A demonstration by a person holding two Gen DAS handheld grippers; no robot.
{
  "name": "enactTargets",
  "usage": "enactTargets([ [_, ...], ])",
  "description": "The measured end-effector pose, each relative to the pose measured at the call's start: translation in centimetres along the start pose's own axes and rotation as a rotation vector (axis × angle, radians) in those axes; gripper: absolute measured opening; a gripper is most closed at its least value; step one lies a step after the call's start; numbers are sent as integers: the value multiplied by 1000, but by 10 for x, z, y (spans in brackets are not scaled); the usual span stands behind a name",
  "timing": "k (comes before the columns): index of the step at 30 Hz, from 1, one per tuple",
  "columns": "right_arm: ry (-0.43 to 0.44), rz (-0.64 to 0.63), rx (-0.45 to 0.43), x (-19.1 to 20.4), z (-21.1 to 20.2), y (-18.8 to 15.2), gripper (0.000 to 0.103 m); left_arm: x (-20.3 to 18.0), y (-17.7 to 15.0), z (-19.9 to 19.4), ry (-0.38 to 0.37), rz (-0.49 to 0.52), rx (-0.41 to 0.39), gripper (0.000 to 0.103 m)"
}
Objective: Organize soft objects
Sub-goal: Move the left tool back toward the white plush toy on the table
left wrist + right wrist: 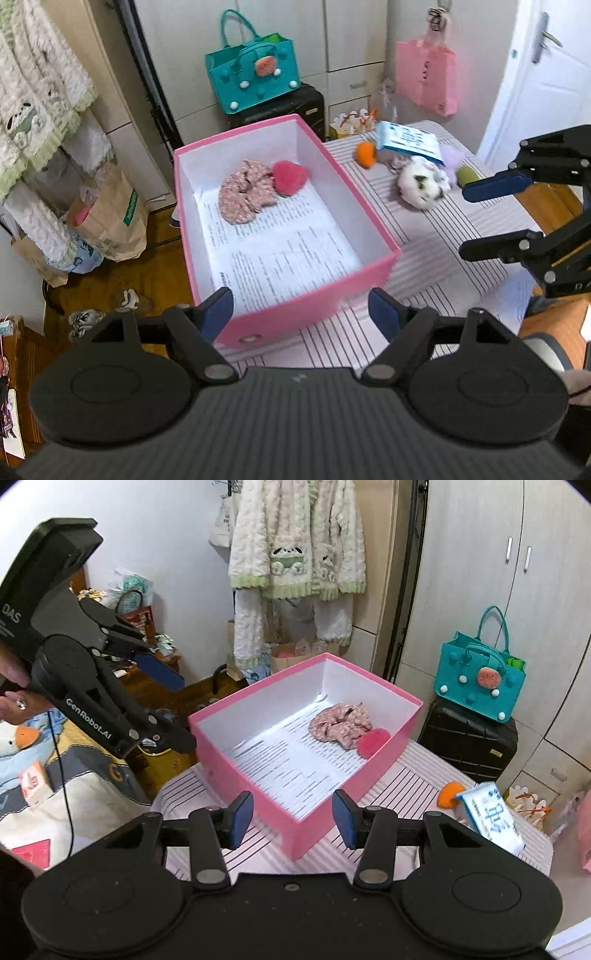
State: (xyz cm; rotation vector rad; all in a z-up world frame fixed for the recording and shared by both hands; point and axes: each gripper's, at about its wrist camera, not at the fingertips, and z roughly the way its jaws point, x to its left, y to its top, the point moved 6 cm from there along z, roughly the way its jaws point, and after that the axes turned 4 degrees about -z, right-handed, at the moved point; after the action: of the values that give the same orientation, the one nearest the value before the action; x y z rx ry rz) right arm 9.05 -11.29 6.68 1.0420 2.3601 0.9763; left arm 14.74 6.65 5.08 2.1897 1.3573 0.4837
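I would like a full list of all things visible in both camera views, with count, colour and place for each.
box: 1, pink outside, white inside, on striped cloth
printed paper: 1, white, box floor
floral fabric piece: 1, pink, in box
pompom: 1, red-pink, in box beside fabric
orange soft toy: 1, on cloth
tissue pack: 1, white-blue, on cloth
plush: 1, white with dark marks, on cloth
green item: 1, beside plush
tote bag: 1, teal, on black suitcase
pink bag: 1, hanging
left gripper: open, empty
right gripper: open, empty
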Motion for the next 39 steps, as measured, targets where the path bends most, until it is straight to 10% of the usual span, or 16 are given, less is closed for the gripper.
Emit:
enactTargets([
  [23, 51, 138, 63, 5, -23, -121, 62, -61, -76, 29, -72, -11, -22, 88],
  [39, -284, 62, -66, -68, -4, -151, 79, -135, -22, 61, -179, -24, -204, 88],
])
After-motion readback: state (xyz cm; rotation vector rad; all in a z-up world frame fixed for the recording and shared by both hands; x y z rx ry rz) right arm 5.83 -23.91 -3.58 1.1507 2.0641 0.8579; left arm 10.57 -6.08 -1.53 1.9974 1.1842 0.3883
